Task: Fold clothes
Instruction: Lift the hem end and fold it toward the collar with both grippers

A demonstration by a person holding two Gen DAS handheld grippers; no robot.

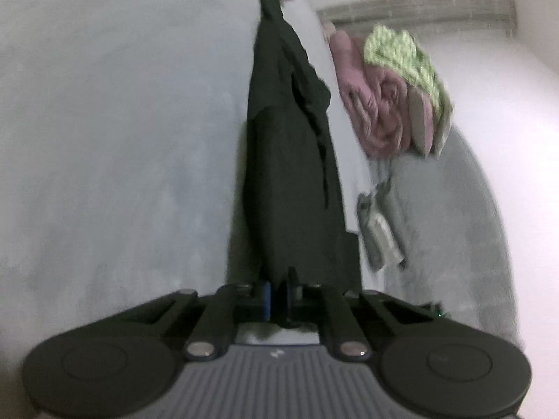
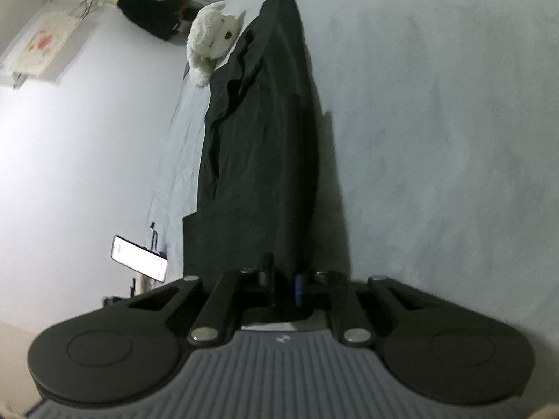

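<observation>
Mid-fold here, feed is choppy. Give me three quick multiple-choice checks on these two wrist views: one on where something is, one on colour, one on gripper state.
1. In the right wrist view, where is the white plush toy relative to the dark garment?
A. At its far end, left side
B. Between the fingers
C. On top of the phone

2. What colour is the knitted item on the pink bundle?
A. Blue
B. Light green
C. Black

3. What is the left gripper doing?
A. Open, clear of cloth
B. Holding the plush
C. Shut on the dark garment

Answers: 1 A, the toy lies by the garment's far left edge. 2 B, green knit shows above pink. 3 C, the cloth runs straight into the closed fingers.
</observation>
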